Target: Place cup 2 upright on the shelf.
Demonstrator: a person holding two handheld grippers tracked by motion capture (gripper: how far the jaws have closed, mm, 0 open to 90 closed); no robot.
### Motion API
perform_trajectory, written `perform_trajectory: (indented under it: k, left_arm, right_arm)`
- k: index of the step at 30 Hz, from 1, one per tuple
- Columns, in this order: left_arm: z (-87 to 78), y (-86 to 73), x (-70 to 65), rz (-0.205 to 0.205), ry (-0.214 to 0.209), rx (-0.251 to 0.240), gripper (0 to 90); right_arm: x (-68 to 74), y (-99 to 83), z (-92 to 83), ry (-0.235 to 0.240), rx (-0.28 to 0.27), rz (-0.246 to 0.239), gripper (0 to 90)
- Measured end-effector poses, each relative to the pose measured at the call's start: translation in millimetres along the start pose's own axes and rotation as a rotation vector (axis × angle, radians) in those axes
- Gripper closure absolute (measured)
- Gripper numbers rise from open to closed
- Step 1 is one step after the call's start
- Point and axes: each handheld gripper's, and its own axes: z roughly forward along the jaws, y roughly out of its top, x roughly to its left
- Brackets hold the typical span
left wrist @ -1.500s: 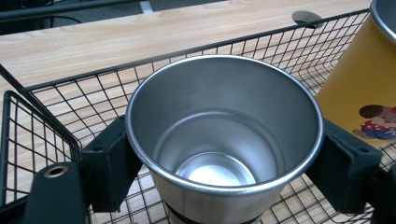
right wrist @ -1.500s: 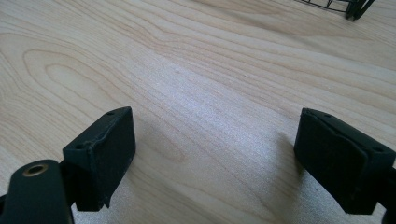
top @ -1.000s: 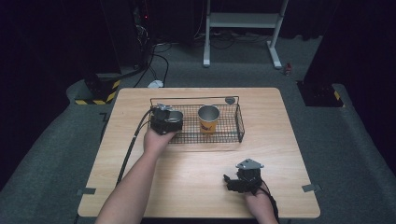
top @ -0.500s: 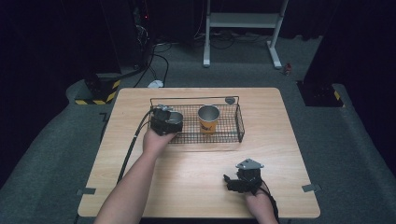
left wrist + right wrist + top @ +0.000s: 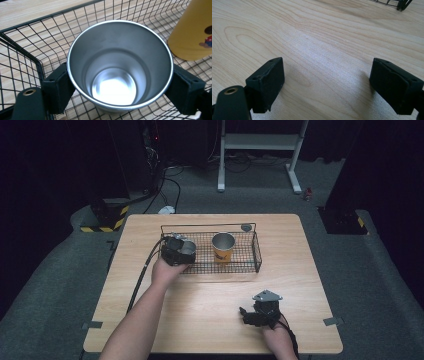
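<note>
The left gripper has its jaws pressed against both sides of a steel cup, which sits upright at the left end of the wire basket, beside a yellow cup. The right gripper rests on the wooden table, jaws spread wide around nothing.

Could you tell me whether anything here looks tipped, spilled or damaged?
Nothing stands out. The steel cup sits upright and empty between the left gripper's jaws inside the wire basket, beside the upright yellow cup.
</note>
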Motion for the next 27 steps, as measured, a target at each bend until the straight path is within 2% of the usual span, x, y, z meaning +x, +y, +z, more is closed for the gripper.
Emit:
perform_trajectory:
  k: [5, 19, 21, 24, 27]
  left_arm:
    - [1.4, -0.6, -0.4, 0.010, 0.004, 0.016, 18.0]
    - [3.6, 3.5, 1.6, -0.031, -0.005, 0.017, 17.7]
    - [3.3, 3.9, 1.1, -0.035, -0.008, 0.019, 16.3]
    - [2.4, 4.1, 2.5, -0.046, -0.035, 0.026, 14.7]
    - [2.0, 4.1, 2.4, -0.052, -0.025, 0.023, 10.4]
  right_arm:
    - [-0.1, 0.0, 0.1, 0.000, -0.001, -0.002, 12.7]
    - [0.0, 0.0, 0.0, 0.000, 0.000, 0.000, 12.7]
    - [-0.2, 0.0, 0.1, 0.000, -0.002, -0.002, 12.7]
    - [-0.2, 0.0, 0.1, 0.000, -0.002, -0.002, 12.7]
    - [0.0, 0.0, 0.0, 0.000, 0.000, 0.000, 12.7]
